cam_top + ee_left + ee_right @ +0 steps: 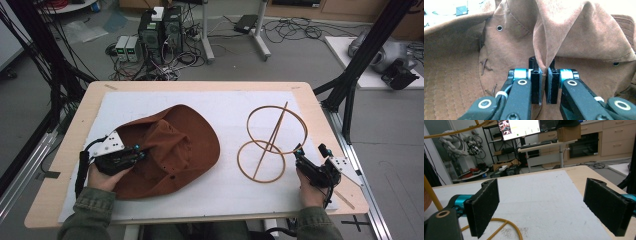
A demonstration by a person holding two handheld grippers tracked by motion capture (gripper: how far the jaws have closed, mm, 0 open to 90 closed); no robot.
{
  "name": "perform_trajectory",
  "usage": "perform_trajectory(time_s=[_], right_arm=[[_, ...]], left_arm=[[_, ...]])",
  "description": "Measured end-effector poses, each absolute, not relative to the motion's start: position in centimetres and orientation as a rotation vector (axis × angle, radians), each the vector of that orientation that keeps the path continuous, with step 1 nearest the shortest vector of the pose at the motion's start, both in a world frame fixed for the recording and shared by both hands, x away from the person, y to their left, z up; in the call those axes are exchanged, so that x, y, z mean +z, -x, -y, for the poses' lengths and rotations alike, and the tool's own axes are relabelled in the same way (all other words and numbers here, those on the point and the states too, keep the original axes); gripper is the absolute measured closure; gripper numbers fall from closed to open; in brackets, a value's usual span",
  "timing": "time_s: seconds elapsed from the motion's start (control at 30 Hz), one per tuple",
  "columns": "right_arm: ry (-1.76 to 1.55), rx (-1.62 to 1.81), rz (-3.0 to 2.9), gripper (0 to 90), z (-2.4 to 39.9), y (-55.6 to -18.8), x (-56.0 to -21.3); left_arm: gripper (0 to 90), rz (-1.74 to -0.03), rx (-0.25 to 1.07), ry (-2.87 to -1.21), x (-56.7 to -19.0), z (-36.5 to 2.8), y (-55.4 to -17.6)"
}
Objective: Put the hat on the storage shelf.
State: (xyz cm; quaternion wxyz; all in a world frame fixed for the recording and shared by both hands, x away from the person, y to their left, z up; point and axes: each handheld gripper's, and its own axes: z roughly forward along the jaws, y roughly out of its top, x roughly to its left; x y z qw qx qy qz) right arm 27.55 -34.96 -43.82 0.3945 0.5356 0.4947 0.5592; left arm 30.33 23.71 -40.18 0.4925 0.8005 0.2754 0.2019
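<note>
The left claw [543,85] is pinching a fold of the brown hat [170,145], and its two black jaws are pressing together on the soft cloth. The fold is rising right in front of the claw and going up from its tips, and the wide brim is spreading out to the claw's left and under it. In the high view, the left claw [140,154] is sitting at the near left edge of the hat, on the white sheet [225,190] that is covering the table [65,165]. The right claw [541,207] is holding nothing, and its jaws are standing wide apart. The wooden ring stand [270,140] (two hoops with a stick going through them) is waiting just ahead of the right claw [299,153], a little toward the hat's side, and a yellow bit of its lower hoop [501,227] is lying right under the open jaws. What could go wrong, I think, is that the hat is slipping out, because the claw is only grabbing a thin pinch of floppy cloth near the tips. If the hand is pulling up fast, the heavy brim could drag the fold free. The stand looks light too, so a swinging hat could be knocking it over if the right claw is not steadying it.
</note>
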Motion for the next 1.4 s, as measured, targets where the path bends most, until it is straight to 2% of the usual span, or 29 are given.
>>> perform_trajectory(time_s=[0.47, 1.4], right_arm=[[-1.348, 1.414, -1.262, 12.5, 35.0, -27.6, -43.8], [-1.34, 1.418, -1.264, 12.5, 35.0, -27.5, -43.9]], left_arm=[[84.9, -0.647, 0.508, -1.858, -39.0, -24.3, -29.3], [84.9, -0.488, 0.538, -1.634, -33.6, -23.3, -28.1]])
